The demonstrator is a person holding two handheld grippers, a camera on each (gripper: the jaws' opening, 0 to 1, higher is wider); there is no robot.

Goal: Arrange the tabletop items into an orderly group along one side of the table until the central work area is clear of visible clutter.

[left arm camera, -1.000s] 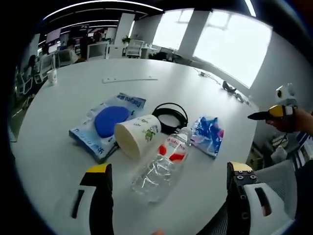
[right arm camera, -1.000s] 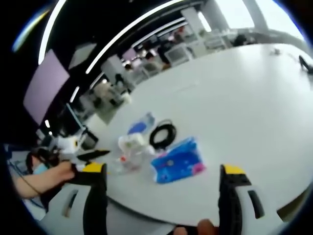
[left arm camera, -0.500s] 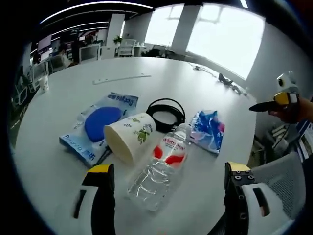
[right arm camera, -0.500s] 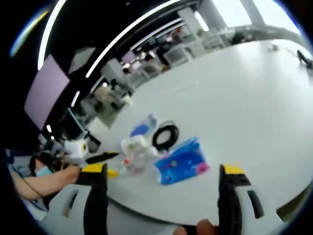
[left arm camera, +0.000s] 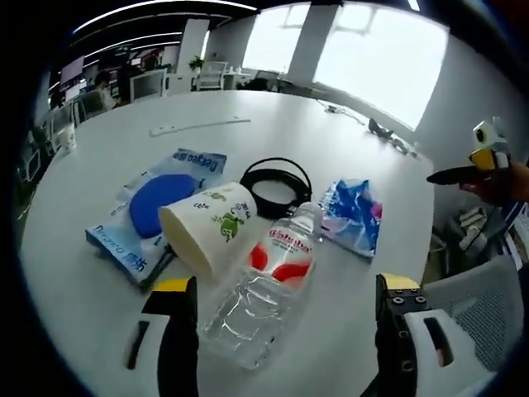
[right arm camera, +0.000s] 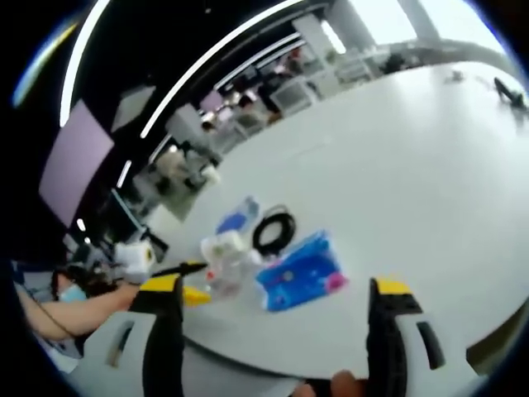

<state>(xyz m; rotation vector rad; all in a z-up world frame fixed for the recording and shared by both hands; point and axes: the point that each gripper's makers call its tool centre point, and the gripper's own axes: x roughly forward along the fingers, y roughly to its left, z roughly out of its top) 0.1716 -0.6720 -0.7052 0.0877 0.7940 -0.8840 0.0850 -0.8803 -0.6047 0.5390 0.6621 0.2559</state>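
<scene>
Tabletop items lie in a loose cluster near the counter [left arm camera: 347, 273] edge closest to the left gripper [left arm camera: 285, 331]: over the last second this gripper has advanced, so the water bottle [left arm camera: 264, 289] now sits lower in its view, between the released, wide-apart jaws, not yet touched. This suggests the bottle is the first item to be picked; no item has been regrouped. The bottle is clear, ribbed, crushable plastic with a red-and-white label, lying on its side and touching the paper cup [left arm camera: 208, 227] (also tipped over, white with a green print). Behind them lie a flat, glossy blue wipes pack [left arm camera: 149, 211], a coiled black cable [left arm camera: 277, 186] and a crinkled blue pouch [left arm camera: 354, 215]. The right gripper [right arm camera: 273, 331] hovers off the counter edge, jaws spread and empty, facing the same cluster.
</scene>
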